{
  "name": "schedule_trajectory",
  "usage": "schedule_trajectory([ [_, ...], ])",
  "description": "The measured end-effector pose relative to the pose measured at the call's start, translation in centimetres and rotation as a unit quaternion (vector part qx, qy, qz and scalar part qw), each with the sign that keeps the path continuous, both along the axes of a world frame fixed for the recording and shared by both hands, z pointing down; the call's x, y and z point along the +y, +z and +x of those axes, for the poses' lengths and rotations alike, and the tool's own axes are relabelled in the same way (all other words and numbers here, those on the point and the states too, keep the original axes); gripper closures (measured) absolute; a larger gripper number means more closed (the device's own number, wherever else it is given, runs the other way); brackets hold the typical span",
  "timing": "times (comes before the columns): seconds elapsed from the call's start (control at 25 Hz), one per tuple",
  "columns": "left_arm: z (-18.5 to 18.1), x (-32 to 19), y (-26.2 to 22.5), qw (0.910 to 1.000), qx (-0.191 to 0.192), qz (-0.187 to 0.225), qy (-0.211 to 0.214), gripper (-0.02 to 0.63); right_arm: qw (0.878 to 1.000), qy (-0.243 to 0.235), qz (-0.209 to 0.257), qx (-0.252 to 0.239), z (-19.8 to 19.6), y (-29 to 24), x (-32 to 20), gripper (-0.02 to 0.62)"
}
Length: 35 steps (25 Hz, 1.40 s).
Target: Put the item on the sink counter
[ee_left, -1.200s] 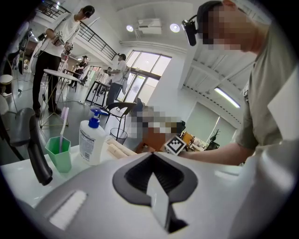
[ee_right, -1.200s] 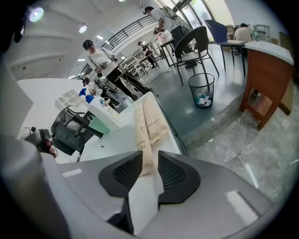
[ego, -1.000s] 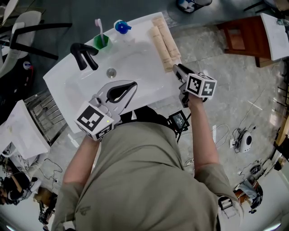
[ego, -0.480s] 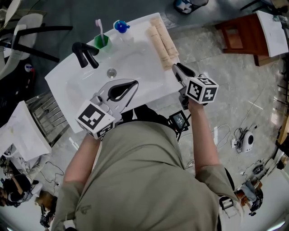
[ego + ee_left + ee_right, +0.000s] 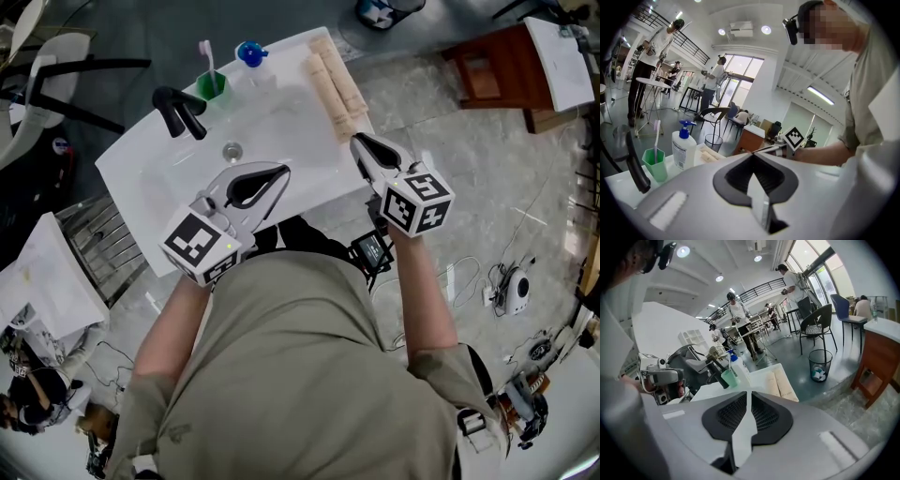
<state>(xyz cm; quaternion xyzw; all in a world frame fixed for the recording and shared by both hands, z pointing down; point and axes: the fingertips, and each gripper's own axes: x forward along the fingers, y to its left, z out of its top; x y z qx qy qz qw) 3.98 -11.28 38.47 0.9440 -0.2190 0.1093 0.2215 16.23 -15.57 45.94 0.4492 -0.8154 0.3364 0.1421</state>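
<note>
1. The white sink counter (image 5: 127, 169) fills the upper left of the head view, with the drain (image 5: 232, 151) in its basin
2. Seen from the drain, the black faucet (image 5: 178, 111) stands at 10 o'clock, the green cup (image 5: 210, 87) holding a toothbrush (image 5: 203, 54) at 11 o'clock, and the soap bottle (image 5: 250, 56) at 12 o'clock
3. The beige rolls (image 5: 336, 82) lie side by side, touching, on the counter's edge at 2 o'clock from the drain
4. The right gripper (image 5: 359, 142) has its jaws pressed together with nothing between them; its tip sits just beside the near end of the rolls, at their 6 o'clock, and contact cannot be made out
5. The left gripper (image 5: 279, 173) likewise has its jaws together and empty, over the basin at 4 o'clock from the drain, well apart from the rolls
</note>
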Motion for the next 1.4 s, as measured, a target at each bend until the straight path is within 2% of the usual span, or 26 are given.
schedule_trajectory([
  [0.48,0.0,0.5,0.1,1.0,0.005,-0.003,0.008,0.6,0.999,-0.037,0.02,-0.005,-3.5,-1.7,2.2,0.584],
  [0.96,-0.2,0.8,-0.5,0.9998,0.006,0.009,0.018,0.6,0.995,-0.083,0.053,0.017,-6.8,-3.8,4.5,0.584],
  [1.4,-1.0,1.3,-0.8,0.9998,0.003,0.011,0.015,0.601,0.992,-0.108,0.058,0.02,-8.8,-4.4,6.3,0.584],
])
